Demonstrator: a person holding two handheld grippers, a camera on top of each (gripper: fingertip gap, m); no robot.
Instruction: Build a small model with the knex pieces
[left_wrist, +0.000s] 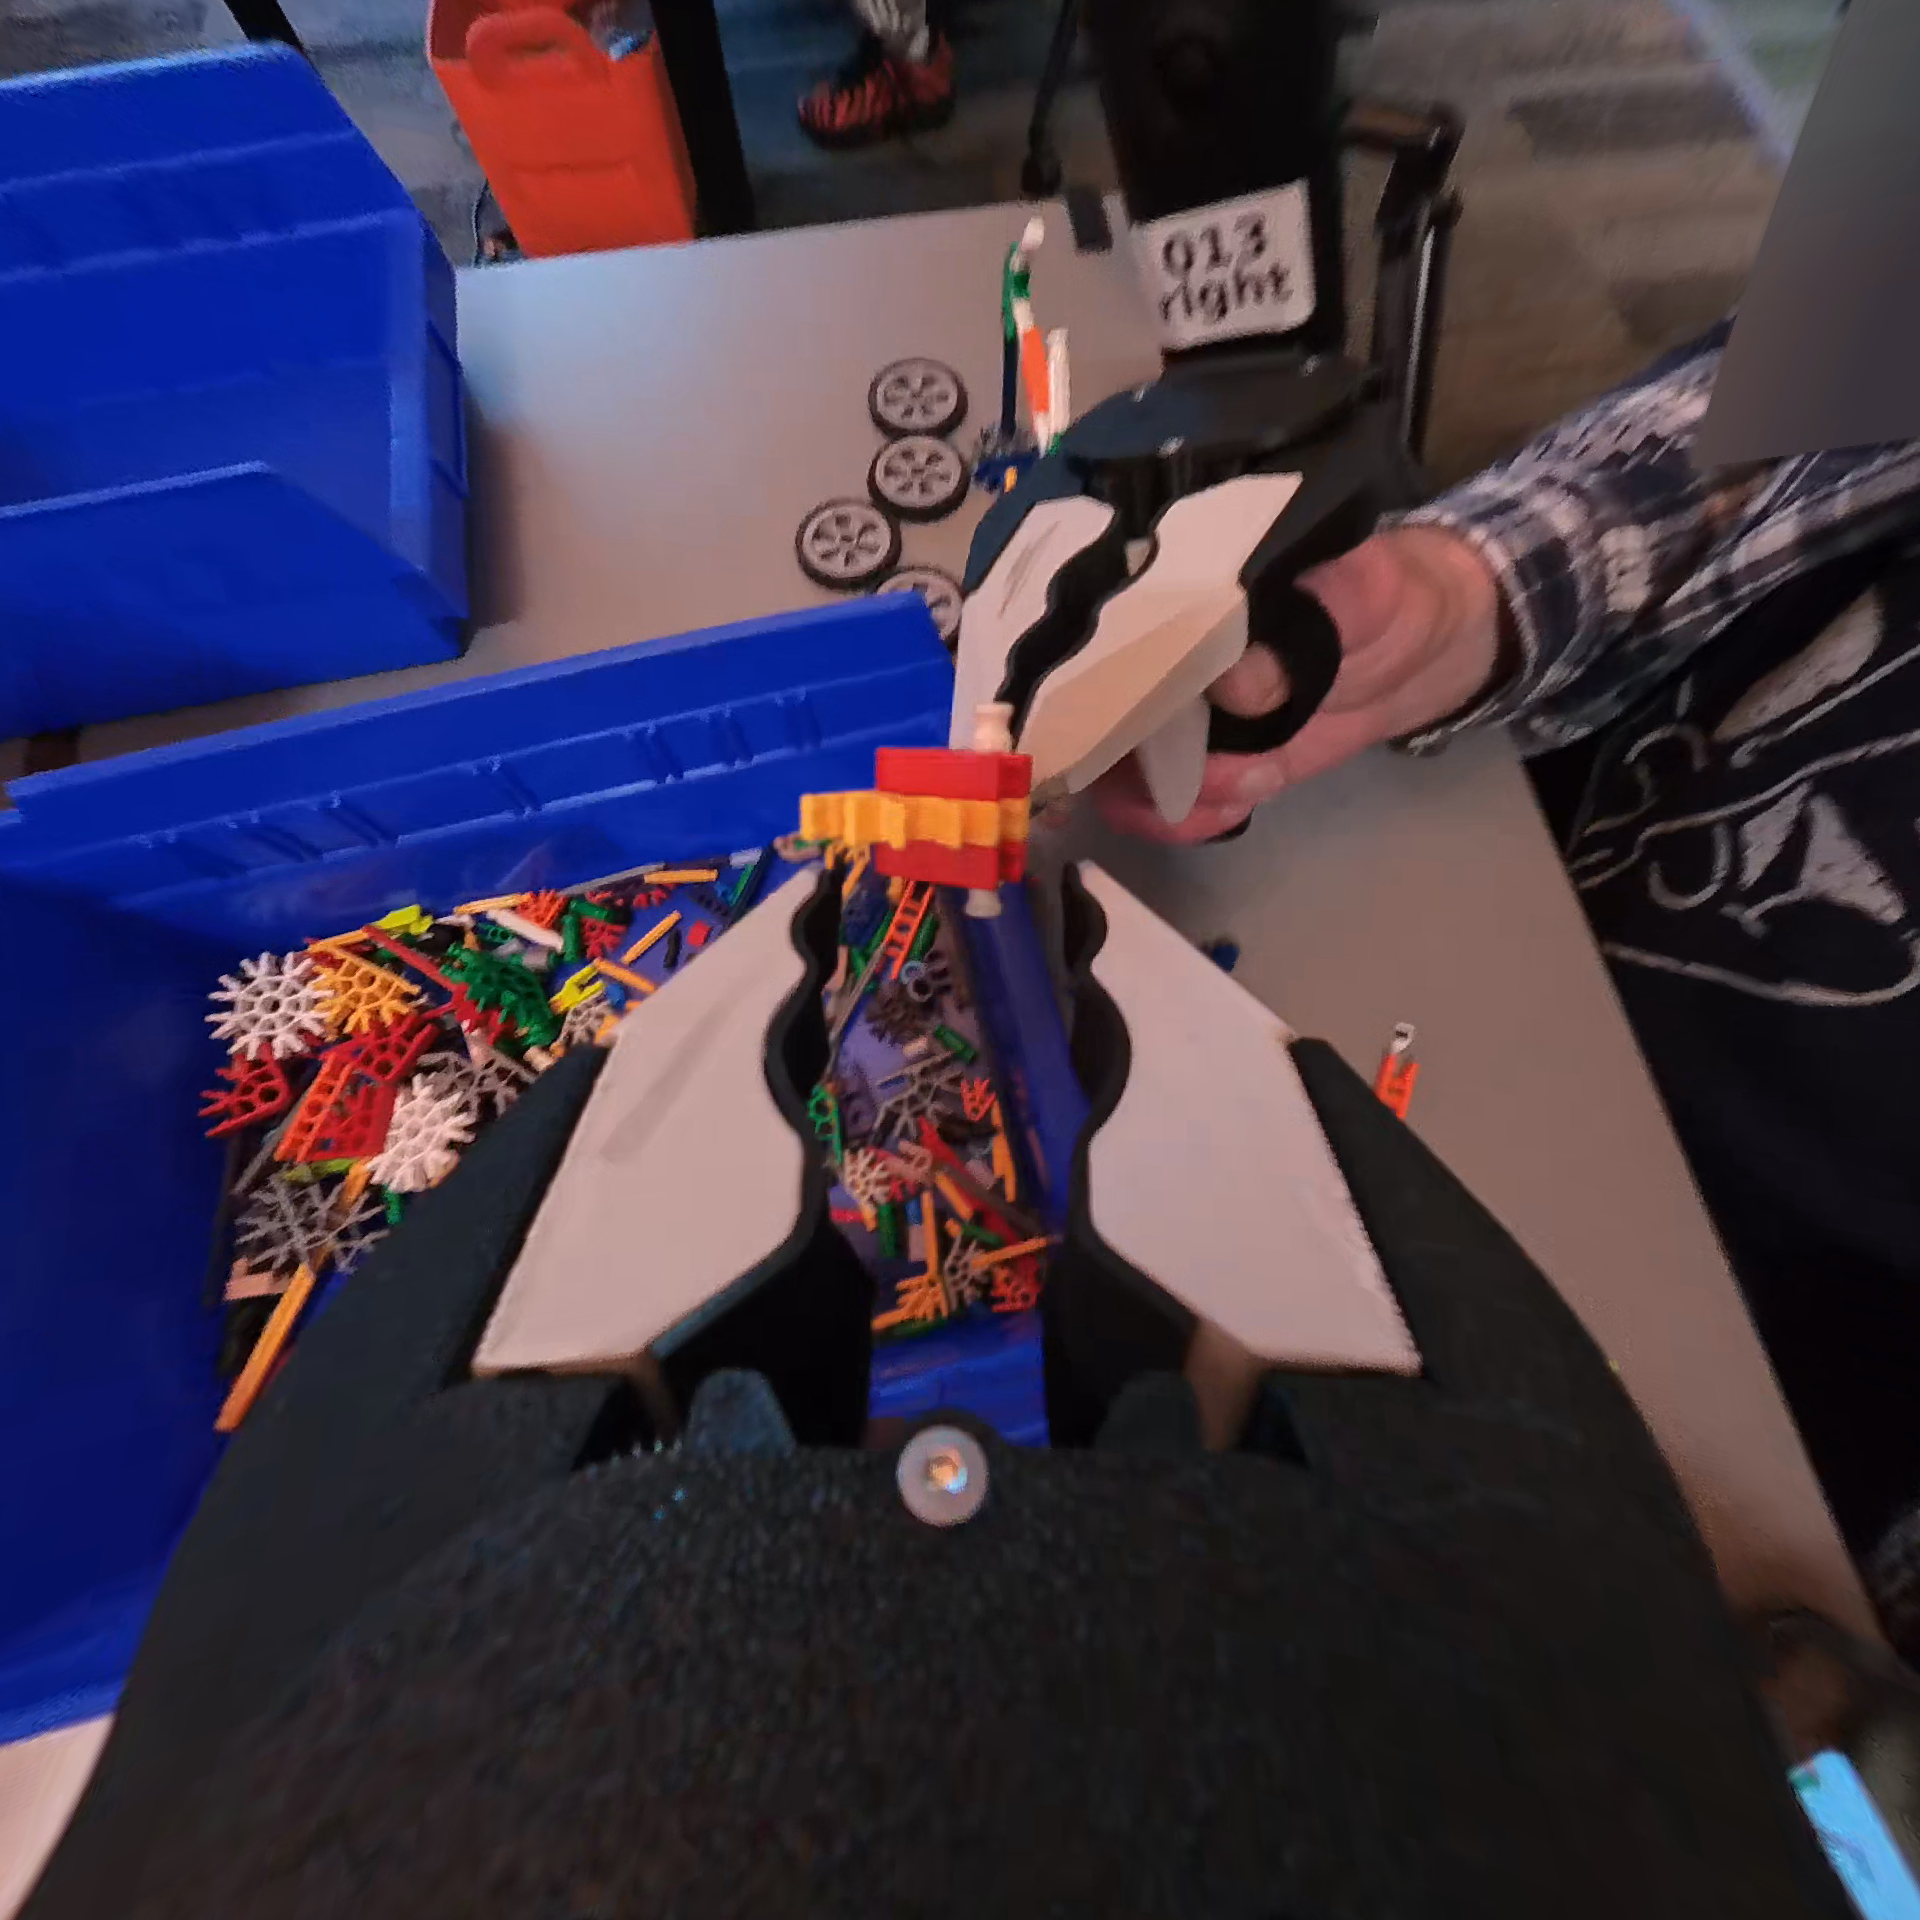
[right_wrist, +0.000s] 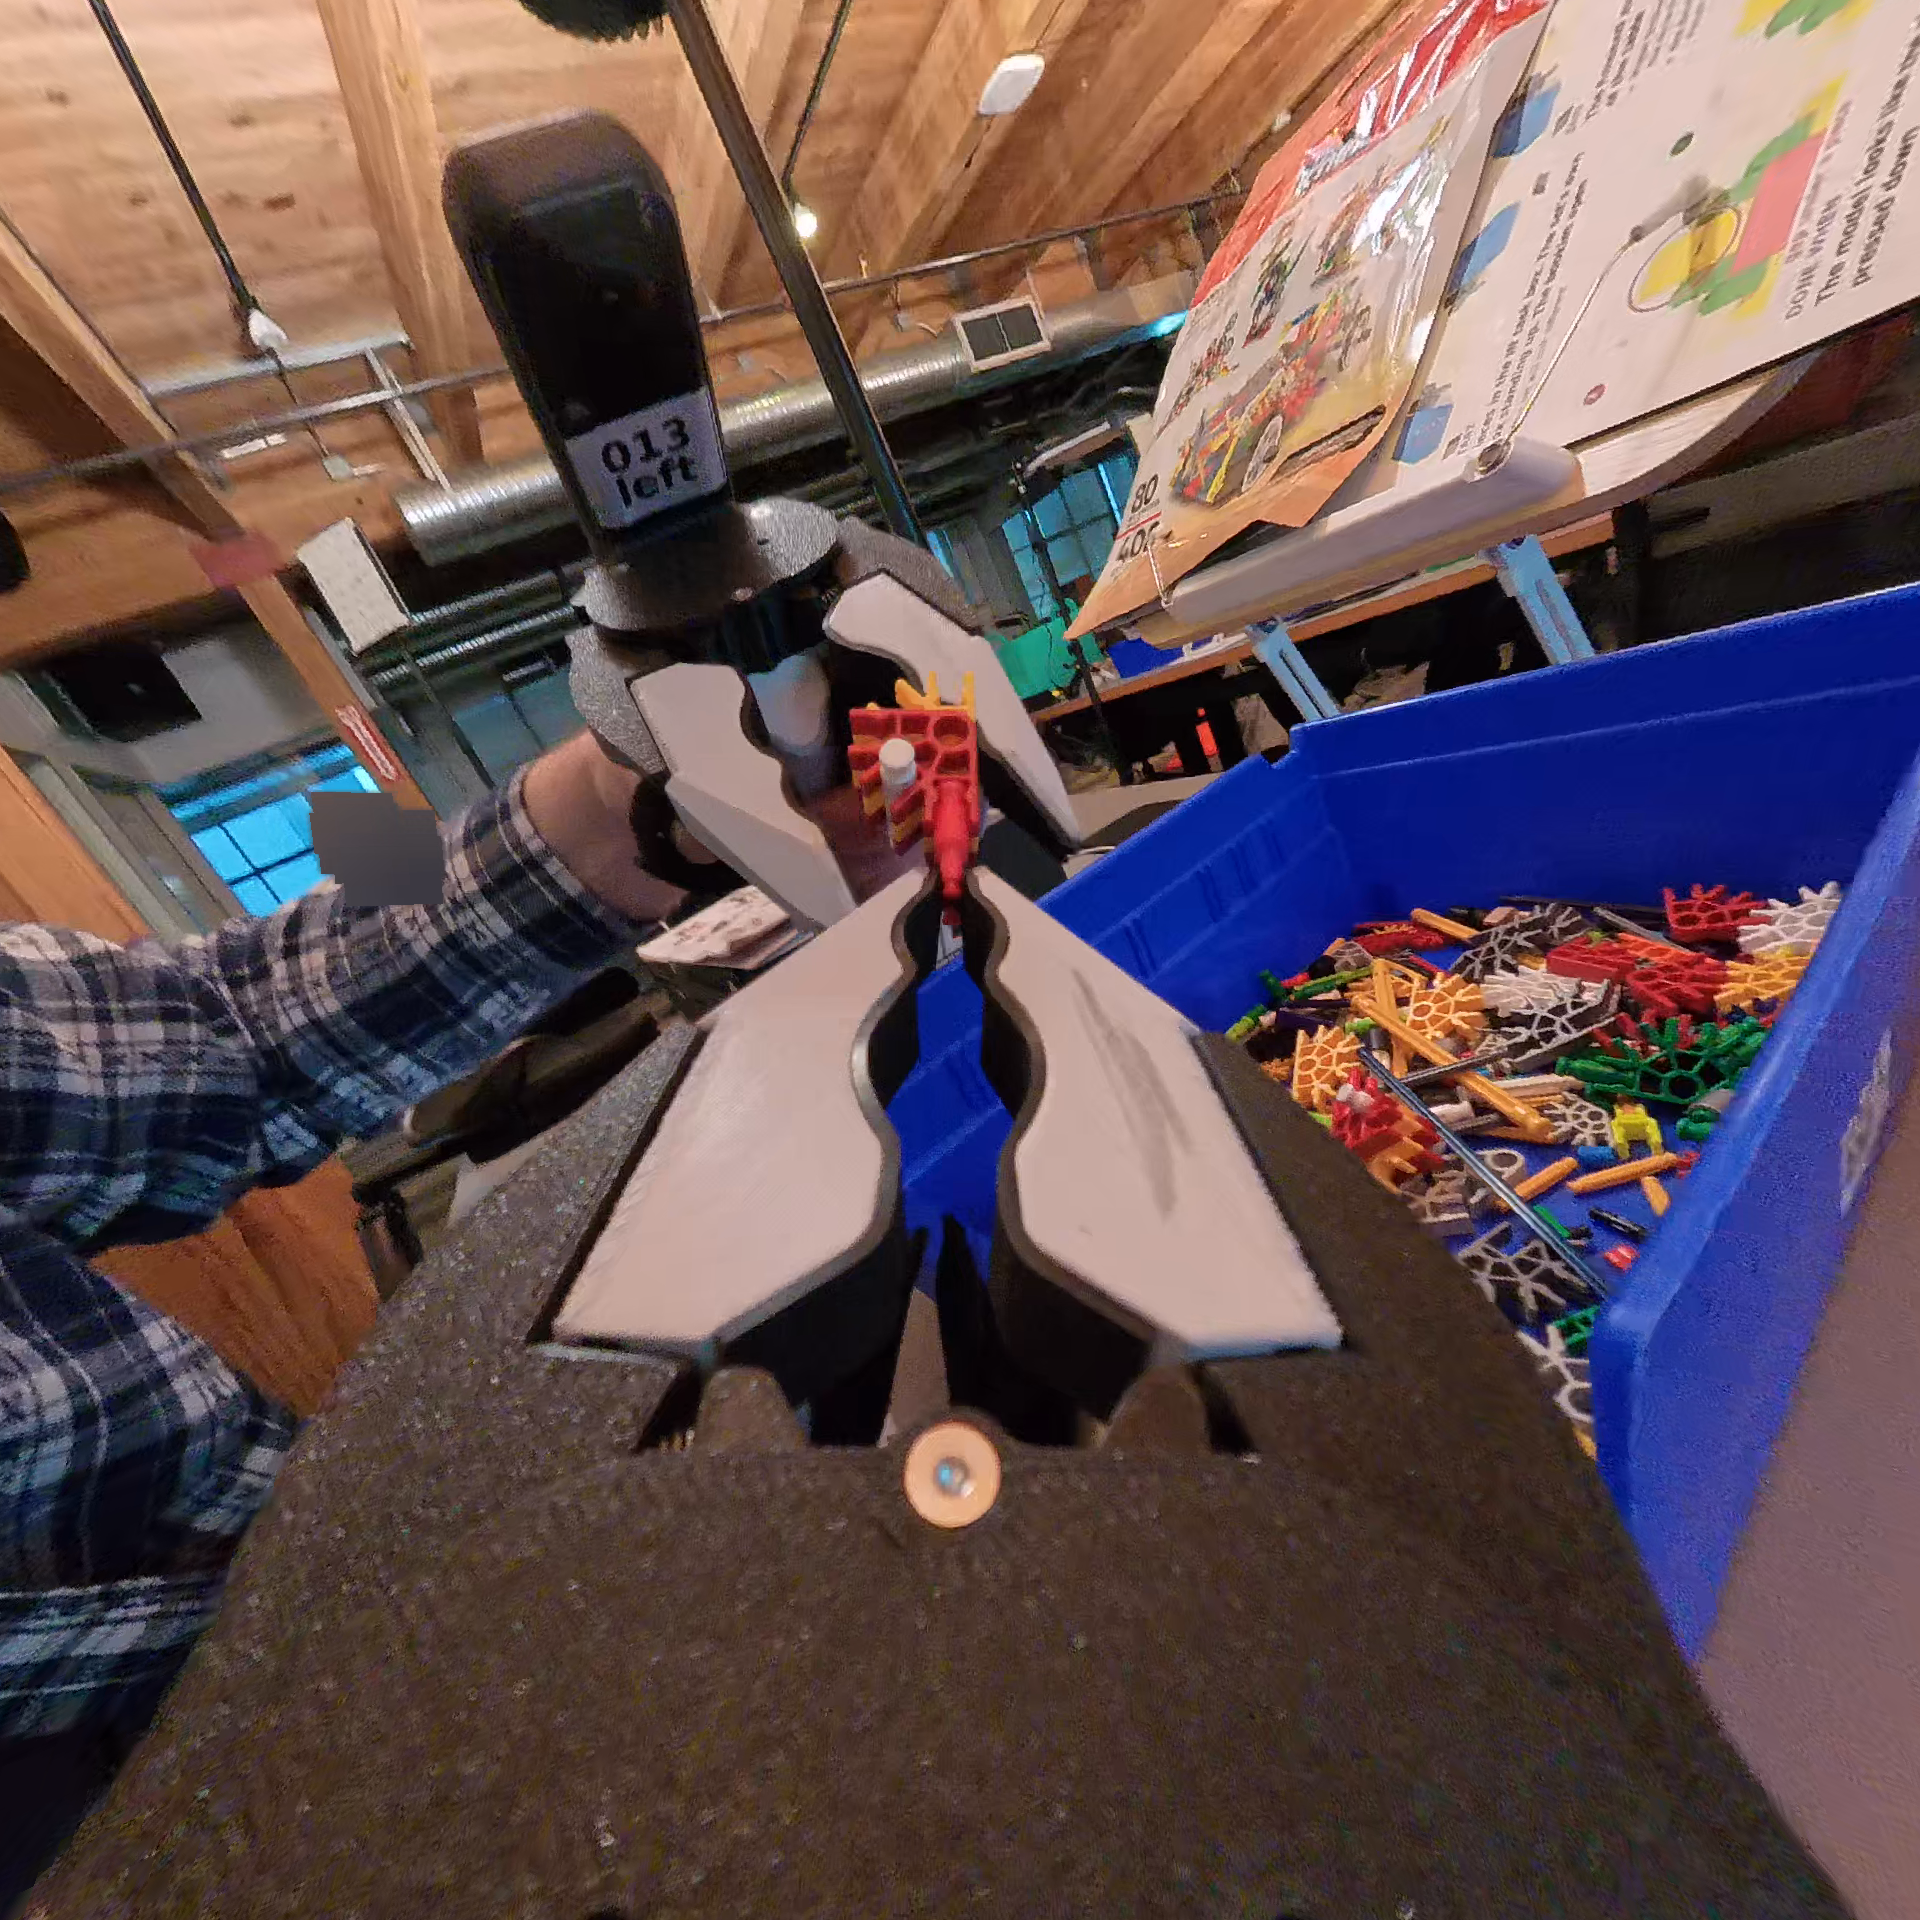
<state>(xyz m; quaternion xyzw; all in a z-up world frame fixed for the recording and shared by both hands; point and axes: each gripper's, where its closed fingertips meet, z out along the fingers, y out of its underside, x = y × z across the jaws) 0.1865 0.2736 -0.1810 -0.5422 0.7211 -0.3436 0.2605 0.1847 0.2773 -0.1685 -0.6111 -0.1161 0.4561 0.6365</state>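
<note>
A small build of red and yellow connector pieces (left_wrist: 951, 816) with a white rod through it hangs over the near corner of a blue bin (left_wrist: 468, 748). My right gripper (right_wrist: 951, 888) is shut on a red rod that sticks out of the build (right_wrist: 914, 764). In the left wrist view the right gripper (left_wrist: 1023, 774) reaches the build from the right. My left gripper (left_wrist: 948, 883) is open, its tips on either side of the build's lower end. In the right wrist view the left gripper (right_wrist: 894, 790) flanks the build from behind.
The bin (right_wrist: 1558, 748) holds several loose coloured rods and connectors (left_wrist: 364, 1039). Several grey wheels (left_wrist: 914, 400) and a small upright rod build (left_wrist: 1029, 343) stand on the grey table (left_wrist: 675, 416). More blue bins (left_wrist: 208, 364) are at the left. A picture board (right_wrist: 1558, 260) leans behind the bin.
</note>
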